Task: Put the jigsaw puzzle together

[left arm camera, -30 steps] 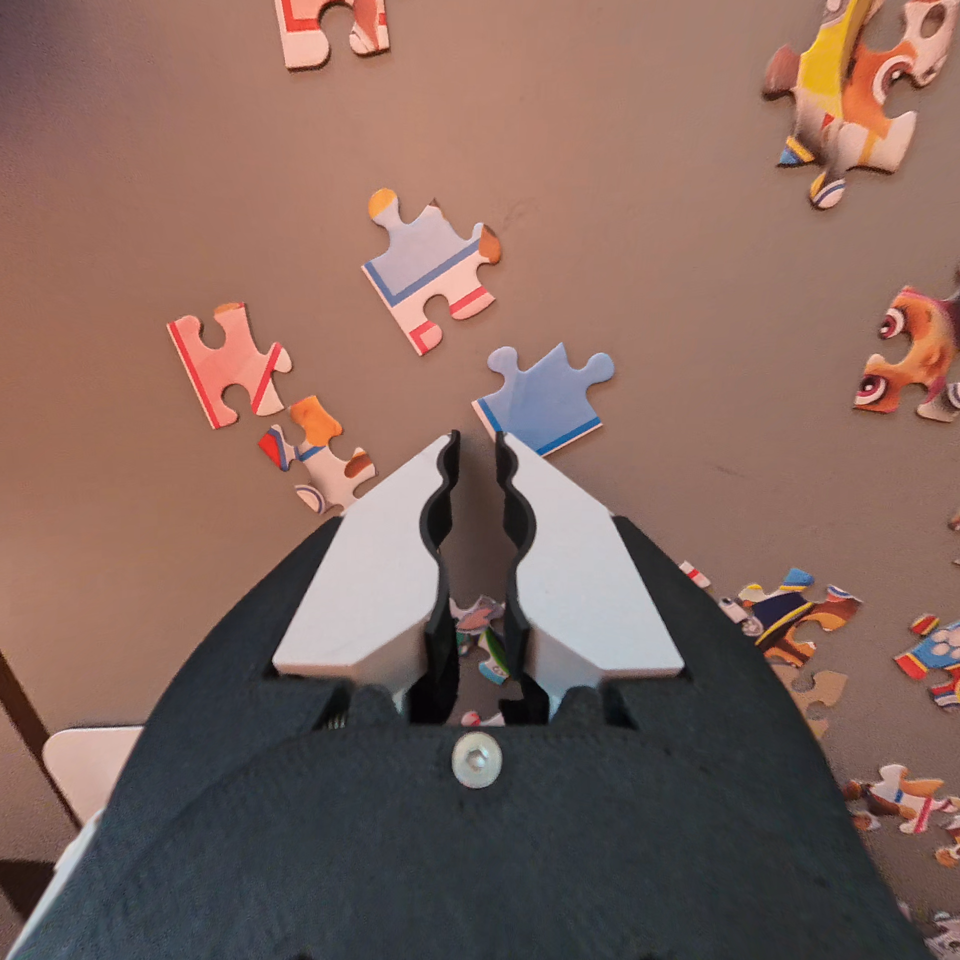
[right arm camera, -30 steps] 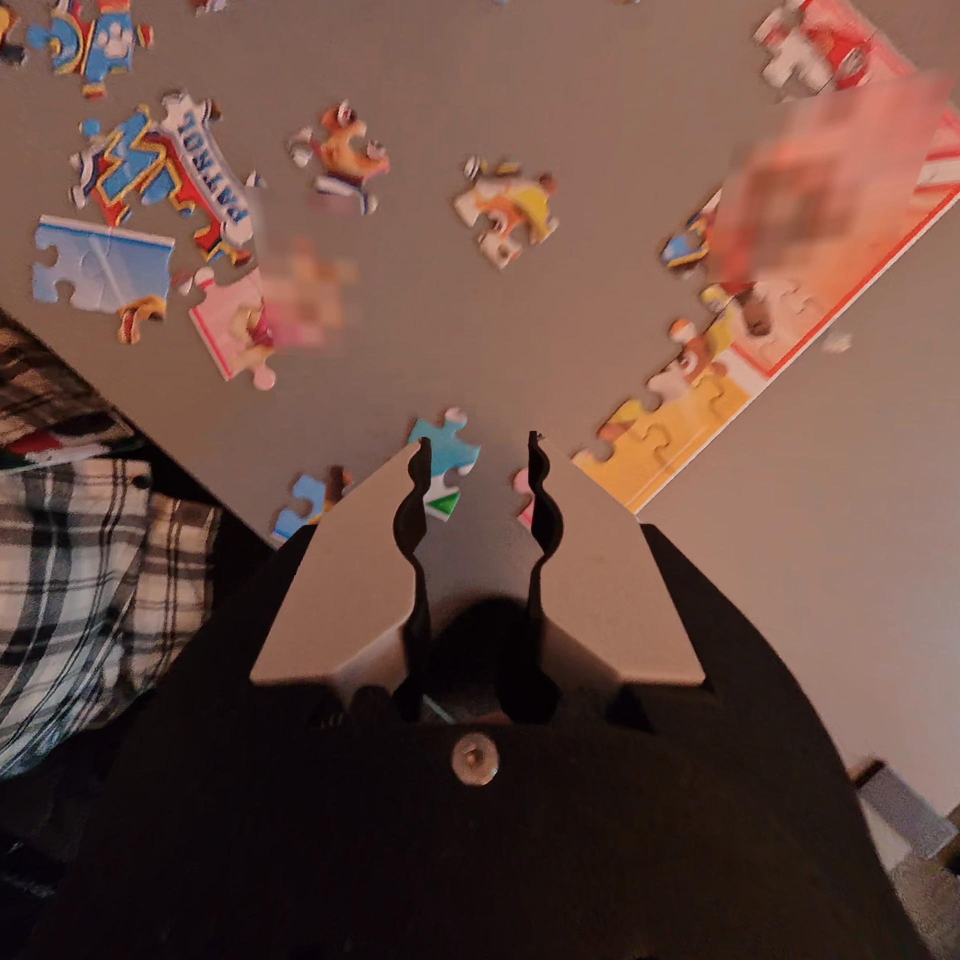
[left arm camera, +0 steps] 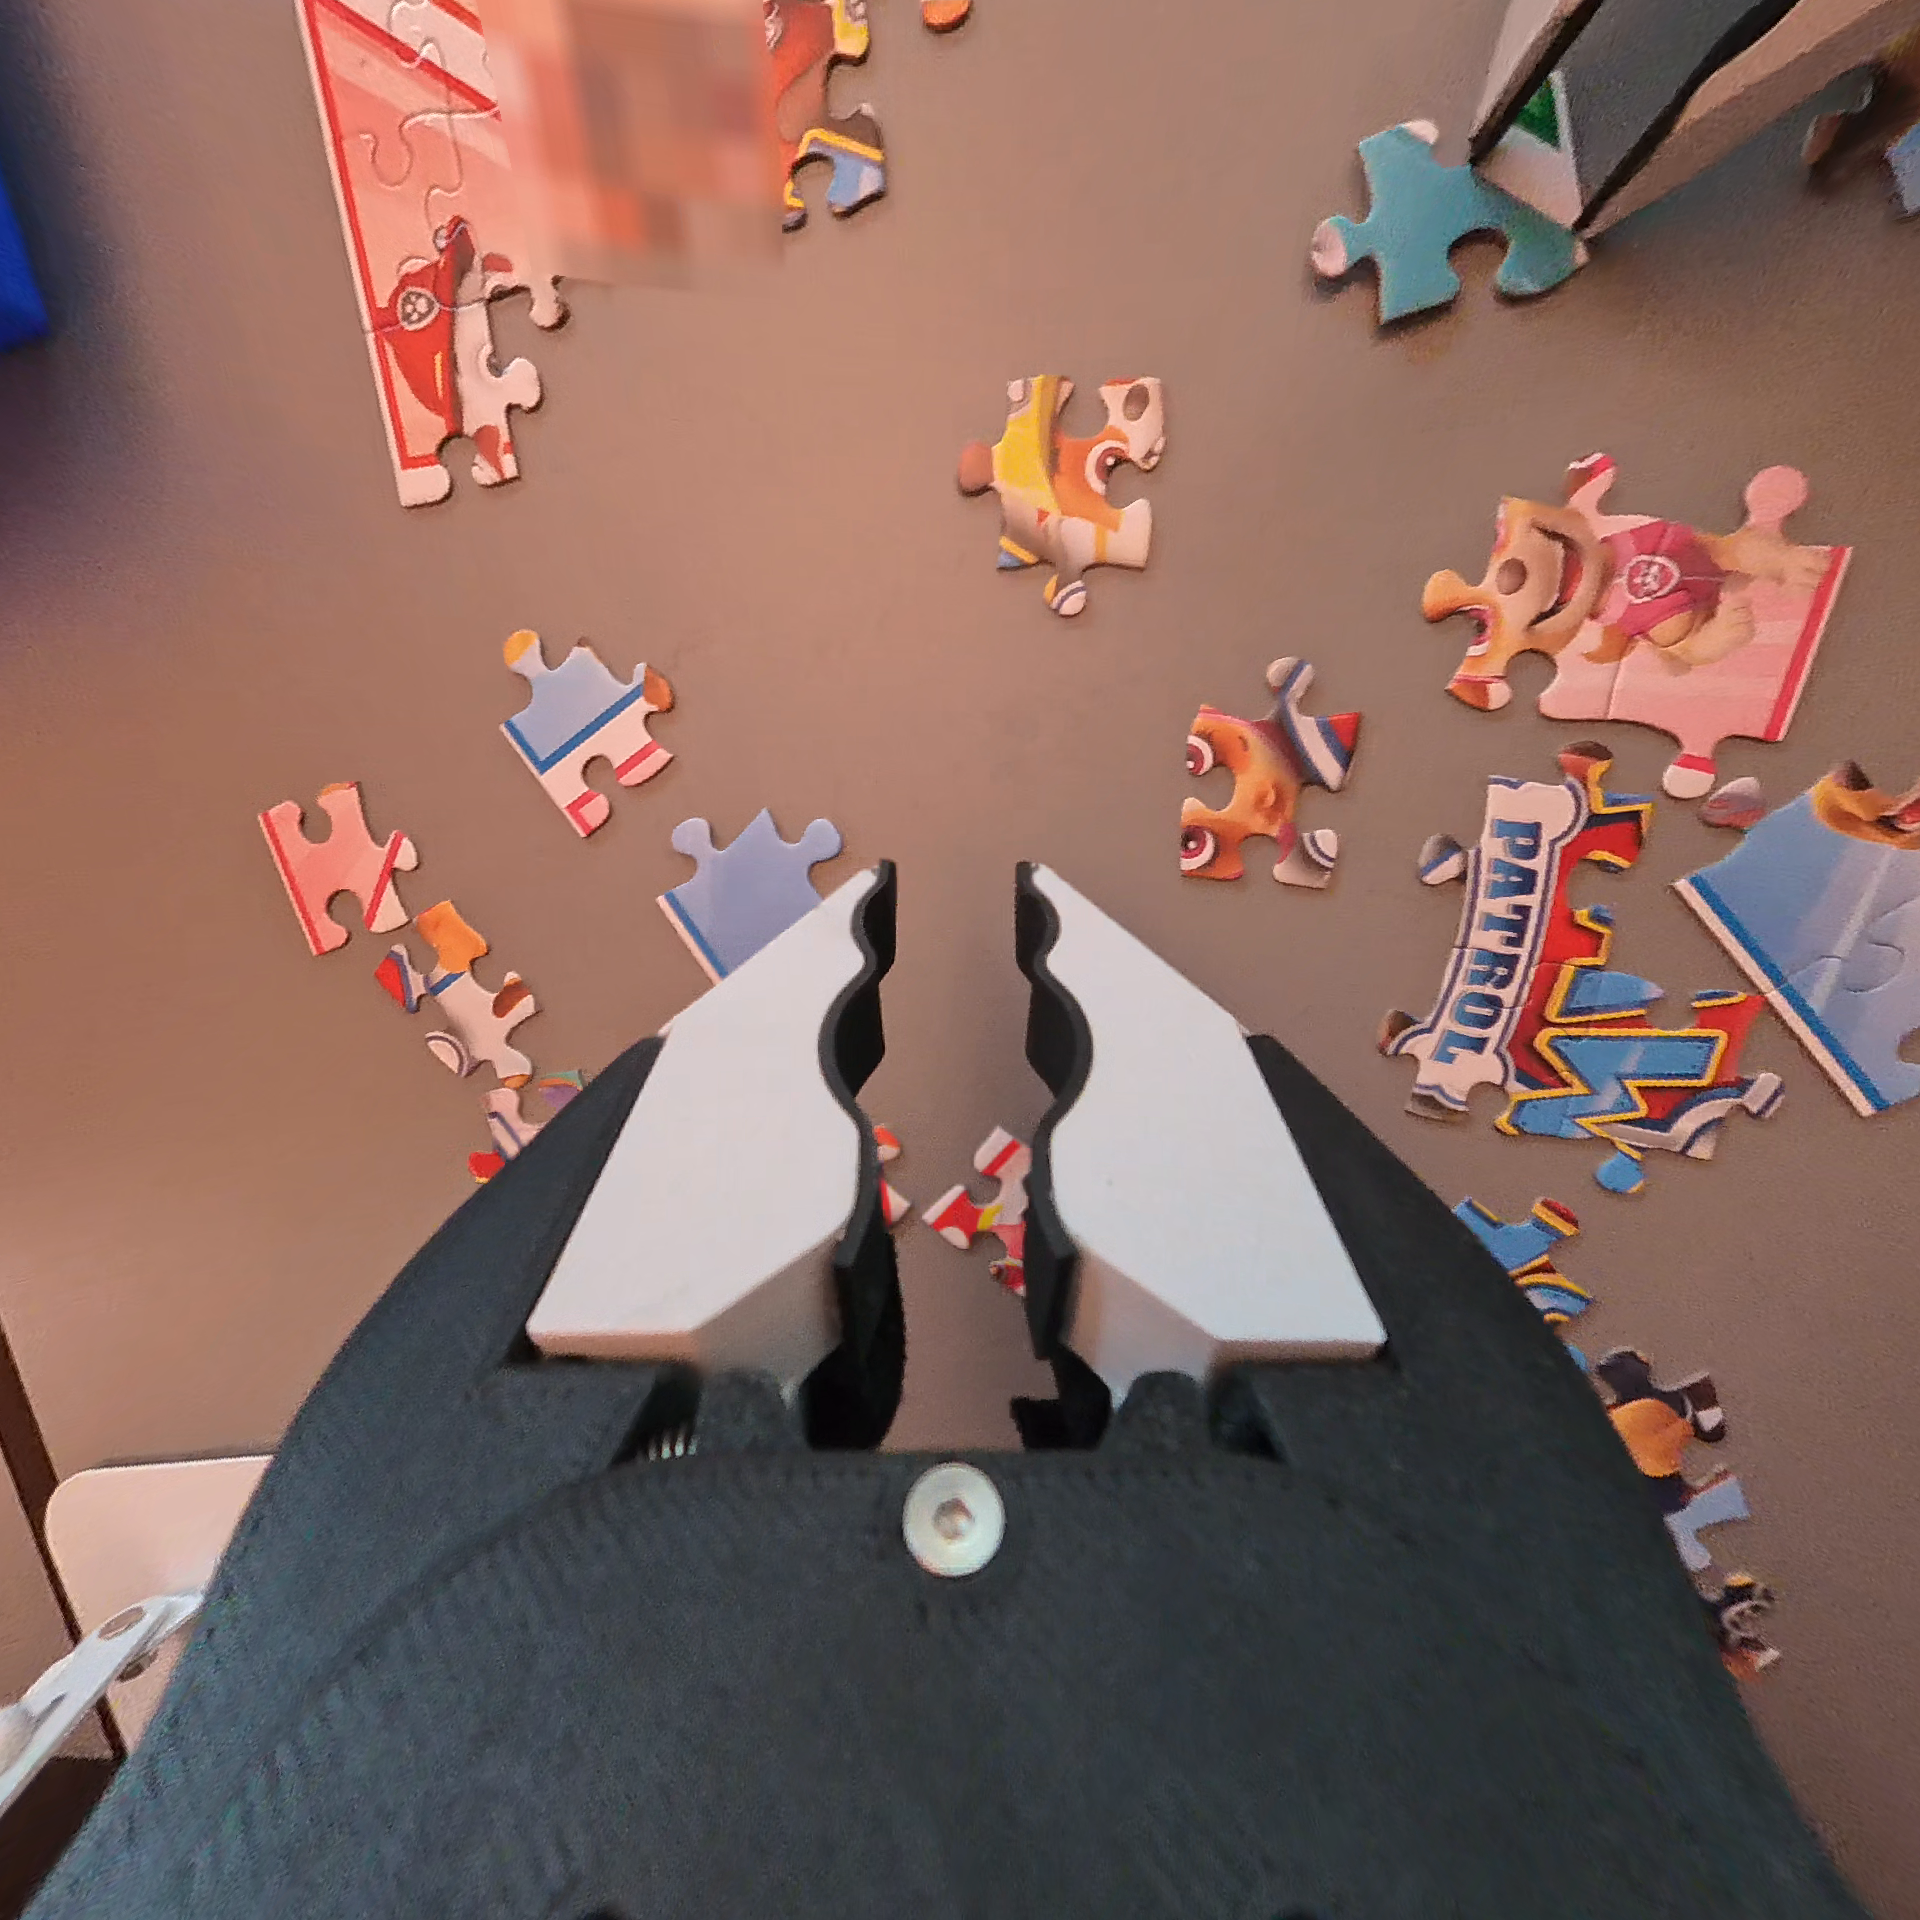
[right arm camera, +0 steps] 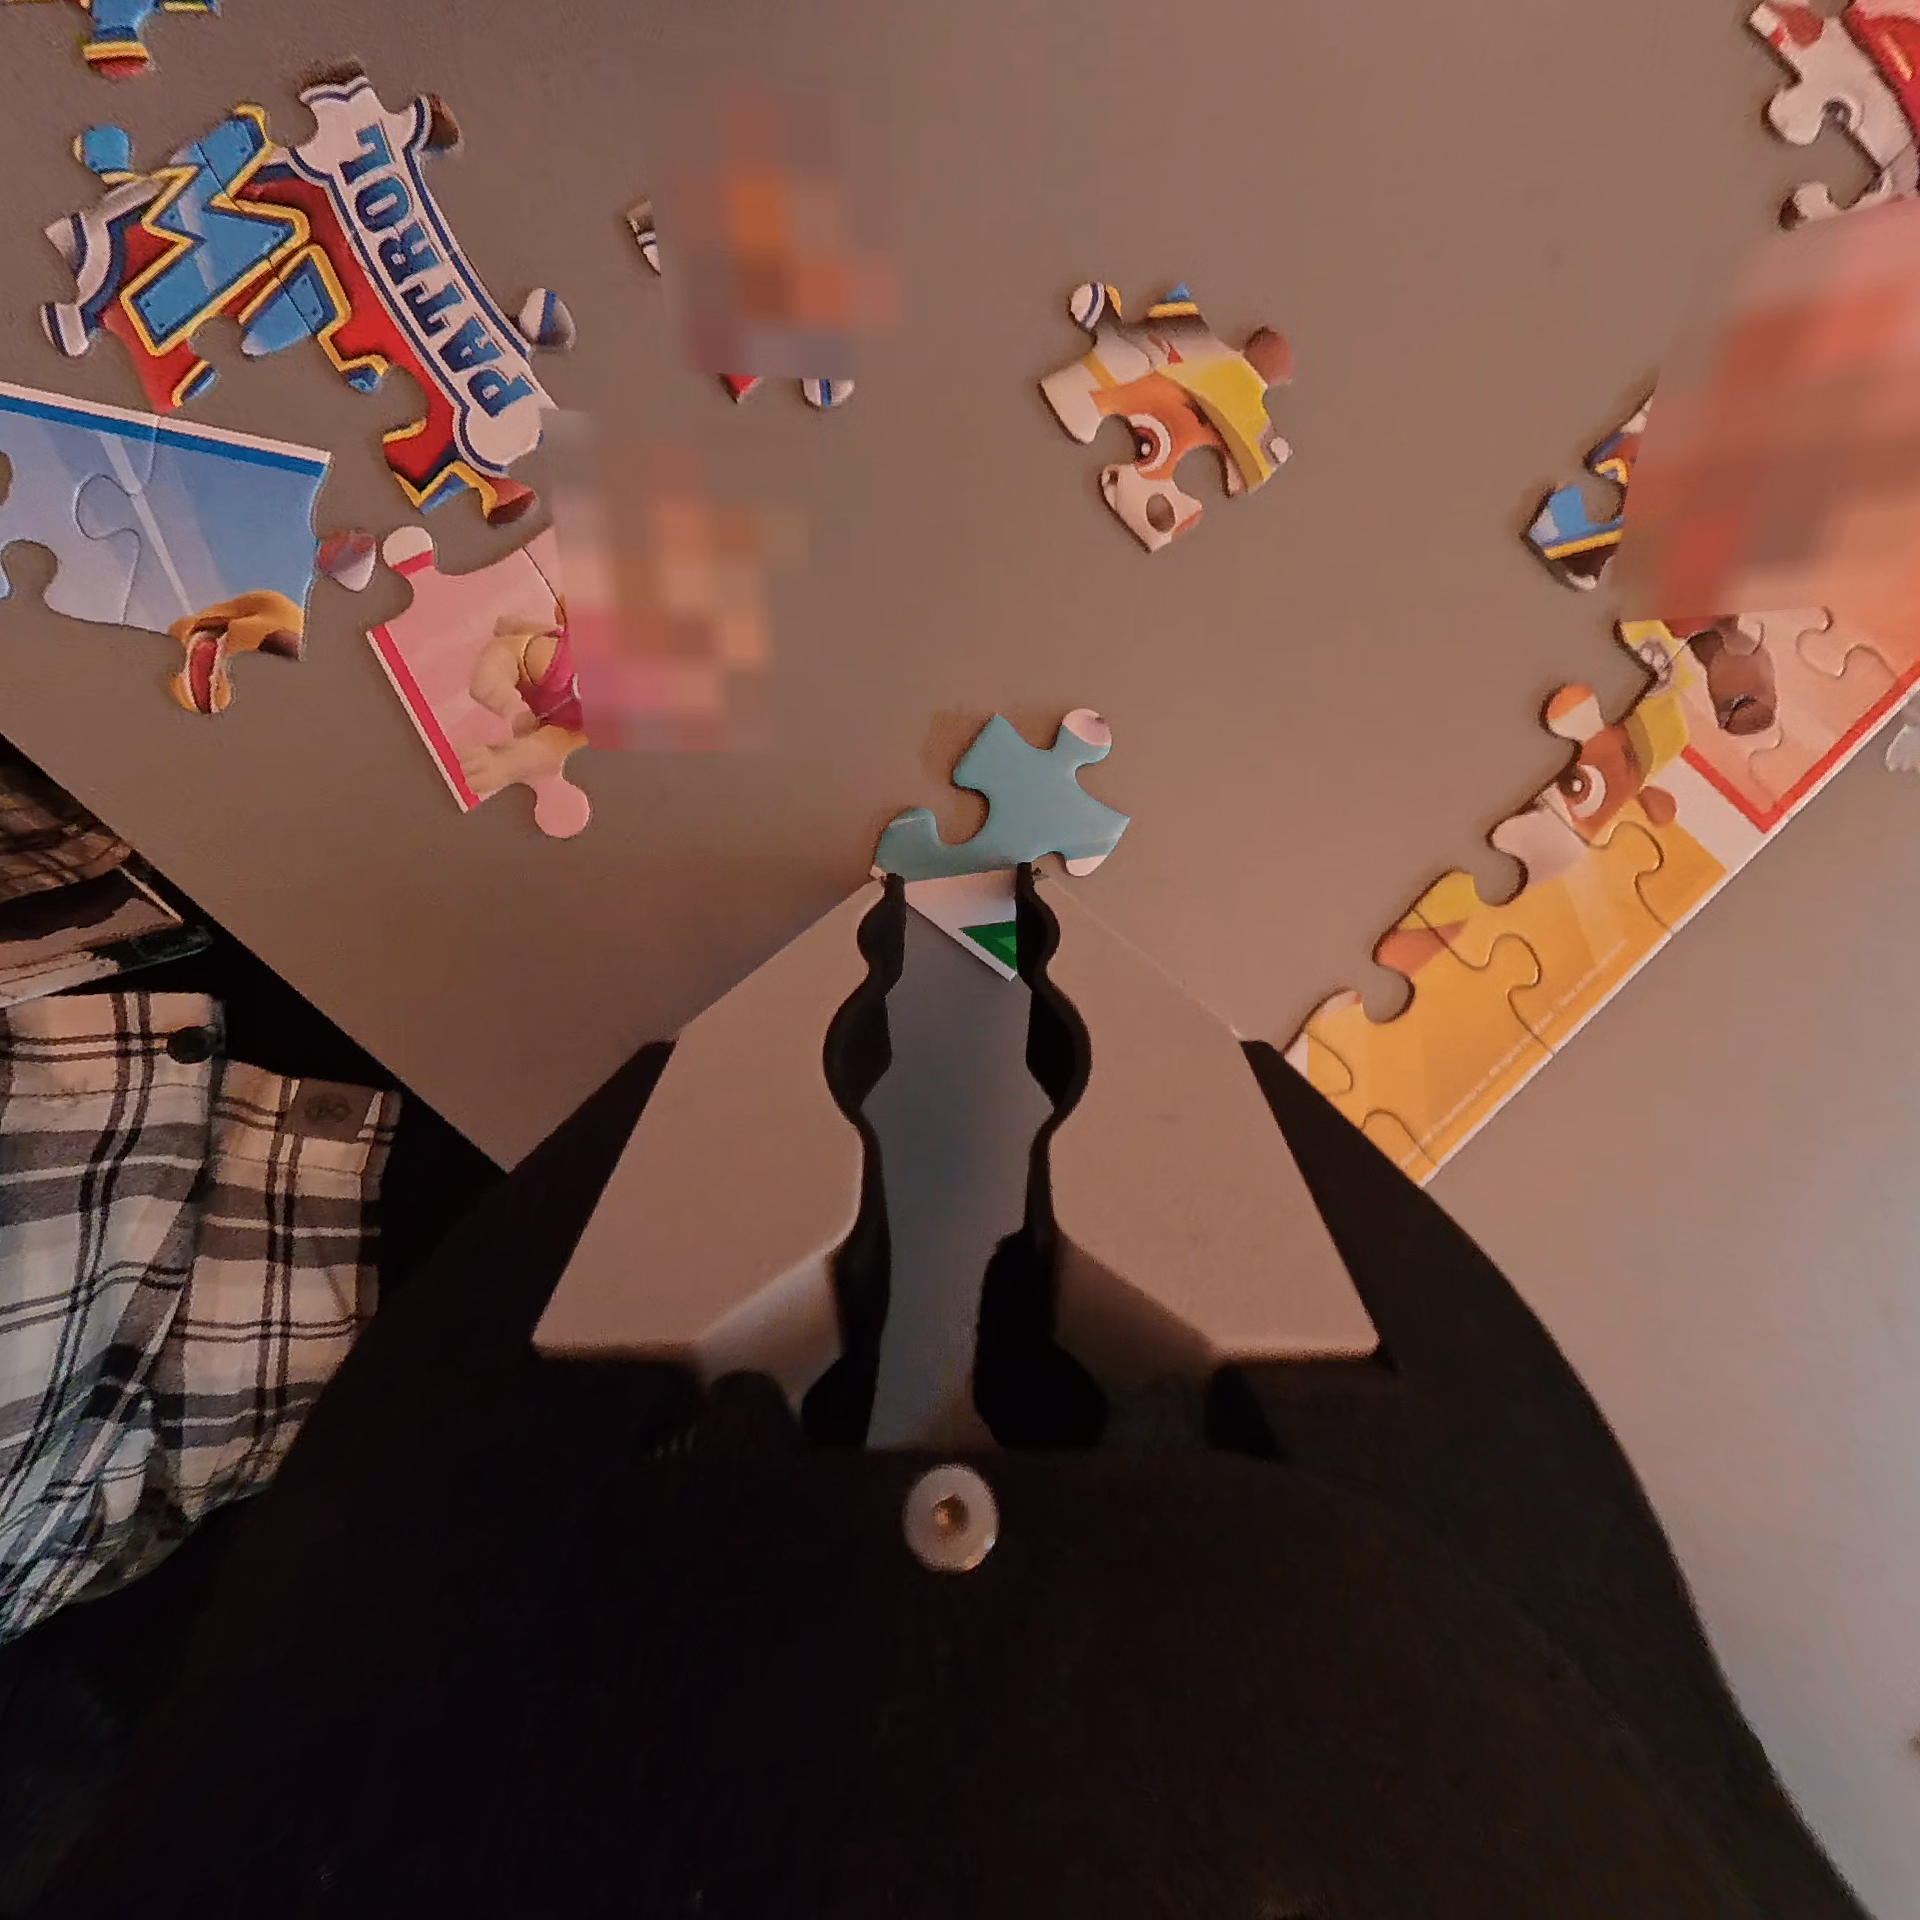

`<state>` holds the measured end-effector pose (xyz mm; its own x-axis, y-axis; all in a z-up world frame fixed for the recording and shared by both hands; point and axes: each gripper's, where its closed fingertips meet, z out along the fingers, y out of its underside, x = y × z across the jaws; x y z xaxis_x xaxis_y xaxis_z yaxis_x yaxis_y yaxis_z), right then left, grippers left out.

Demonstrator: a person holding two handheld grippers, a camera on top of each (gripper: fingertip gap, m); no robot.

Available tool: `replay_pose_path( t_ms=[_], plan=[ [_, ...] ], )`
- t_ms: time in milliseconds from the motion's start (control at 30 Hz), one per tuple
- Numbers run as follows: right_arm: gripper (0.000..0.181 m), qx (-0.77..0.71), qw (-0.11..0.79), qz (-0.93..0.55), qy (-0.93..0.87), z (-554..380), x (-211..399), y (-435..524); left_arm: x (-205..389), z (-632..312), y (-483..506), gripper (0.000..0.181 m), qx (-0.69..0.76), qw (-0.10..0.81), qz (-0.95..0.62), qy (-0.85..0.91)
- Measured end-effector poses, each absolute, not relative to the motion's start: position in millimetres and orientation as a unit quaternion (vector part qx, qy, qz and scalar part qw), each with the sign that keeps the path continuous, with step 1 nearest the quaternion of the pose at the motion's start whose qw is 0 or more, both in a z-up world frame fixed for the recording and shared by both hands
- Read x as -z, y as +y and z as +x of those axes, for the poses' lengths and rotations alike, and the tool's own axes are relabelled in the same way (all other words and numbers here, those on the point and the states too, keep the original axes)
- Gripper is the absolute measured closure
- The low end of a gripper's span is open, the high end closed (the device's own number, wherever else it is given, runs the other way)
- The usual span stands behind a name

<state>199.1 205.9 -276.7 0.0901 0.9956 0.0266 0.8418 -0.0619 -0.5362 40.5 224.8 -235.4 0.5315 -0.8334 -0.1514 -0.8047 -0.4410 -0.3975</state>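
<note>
Loose jigsaw pieces lie on a grey table [left arm camera: 935, 675]. My left gripper [left arm camera: 956, 883] is open and empty above bare table, with a plain blue piece [left arm camera: 748, 894] partly under its left finger. My right gripper [right arm camera: 953, 878] is shut on the white and green end of a teal piece [right arm camera: 1023, 795], low at the table near its edge. It also shows in the left wrist view [left arm camera: 1538, 177], holding the teal piece [left arm camera: 1444, 223] at the top right. A joined section with a yellow and red border [right arm camera: 1507, 1018] lies to the right of it.
A joined logo cluster [left arm camera: 1538, 997], a pink pup cluster [left arm camera: 1662, 613] and an orange pup piece [left arm camera: 1070, 488] lie right of my left gripper. A joined red-bordered strip [left arm camera: 416, 260] lies far left. The table edge [right arm camera: 260, 987] and plaid cloth [right arm camera: 156, 1299] are left of my right gripper.
My right gripper has moved forward onto the teal piece and narrowed its jaws onto it. My left gripper has pulled back and up and opened slightly wider.
</note>
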Motion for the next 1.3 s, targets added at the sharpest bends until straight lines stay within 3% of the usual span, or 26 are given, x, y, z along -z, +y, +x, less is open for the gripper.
replay_pose_path(
  t_ms=[67, 100, 300, 667, 967, 1300],
  plan=[
    [0.168, -0.182, 0.226, -0.699, -0.653, 194, 275, 205, 237, 44, 221, 0.159, 0.039, 0.214, -0.847, 0.485],
    [0.181, -0.186, 0.232, -0.694, -0.656, 191, 274, 203, 238, 47, 219, 0.159, 0.048, 0.215, -0.847, 0.484],
    [0.181, -0.178, 0.234, -0.688, -0.663, 190, 276, 202, 247, 47, 209, 0.159, 0.064, 0.203, -0.853, 0.477],
    [0.145, -0.218, 0.196, -0.66, -0.691, 236, 262, 165, 236, 47, 163, 0.156, 0.078, 0.202, -0.852, 0.477],
    [0.14, -0.208, 0.224, -0.642, -0.703, 248, 269, 135, 204, 8, 95, 0.15, 0.069, 0.241, -0.876, 0.413],
    [0.139, -0.304, 0.264, -0.551, -0.731, 173, 253, 60, 221, -71, -55, 0.133, 0.042, 0.232, -0.938, 0.255]
  ],
)
